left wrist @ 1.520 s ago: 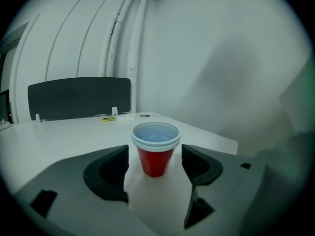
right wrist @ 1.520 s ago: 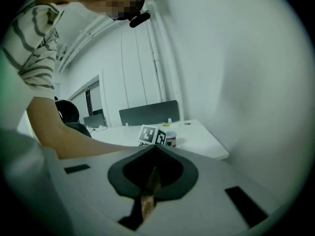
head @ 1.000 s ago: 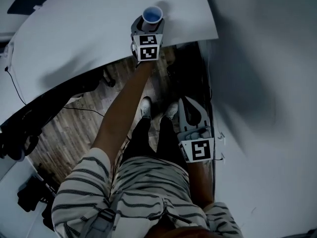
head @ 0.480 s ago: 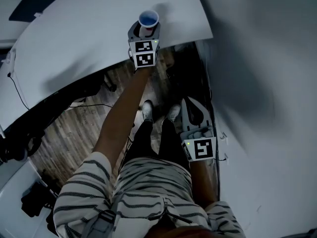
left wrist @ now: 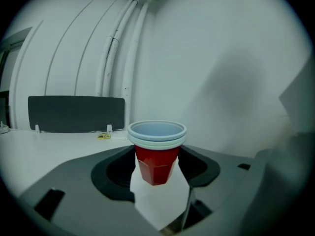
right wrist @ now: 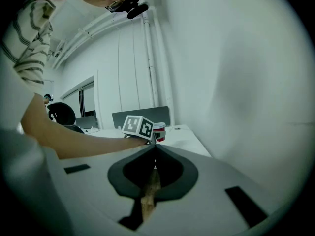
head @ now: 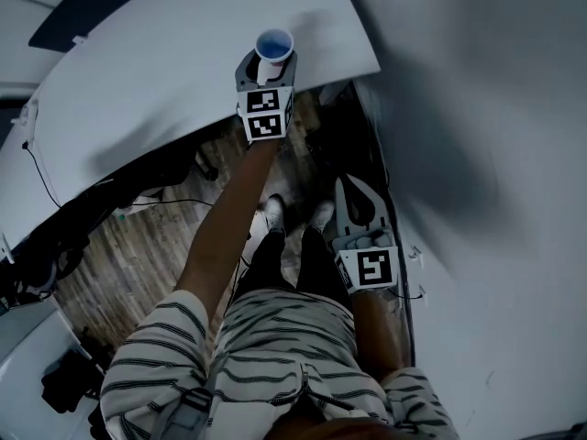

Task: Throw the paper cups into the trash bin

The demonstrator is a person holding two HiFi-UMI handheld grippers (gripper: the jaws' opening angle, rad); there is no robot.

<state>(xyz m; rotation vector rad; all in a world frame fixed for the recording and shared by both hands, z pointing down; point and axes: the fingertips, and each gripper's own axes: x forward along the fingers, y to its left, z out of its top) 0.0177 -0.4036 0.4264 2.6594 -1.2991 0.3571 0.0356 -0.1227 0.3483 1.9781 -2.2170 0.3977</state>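
A stack of red paper cups (left wrist: 156,154) with white rims and a blue inside stands upright between the jaws of my left gripper (left wrist: 157,162). Those jaws have just been closing and now hug the cup's sides. The cups hang a little above the white table (head: 156,71). In the head view the cups (head: 274,44) show from above near the table's front right corner, just past my left gripper (head: 271,62). My right gripper (head: 353,187) hangs low beside the person's right leg, jaws shut with nothing in them. From the right gripper (right wrist: 153,144) view the cups (right wrist: 159,131) appear far off. No trash bin is in view.
A pale wall (head: 477,108) runs along the right, close to the right gripper. Wood floor (head: 138,246) lies under the table's curved edge, with cables and dark gear at the left. A dark divider panel (left wrist: 76,113) and a small yellow item (left wrist: 104,136) stand at the table's far side.
The left gripper has closed round the cups and lifted them off the table. The right gripper has shifted only slightly.
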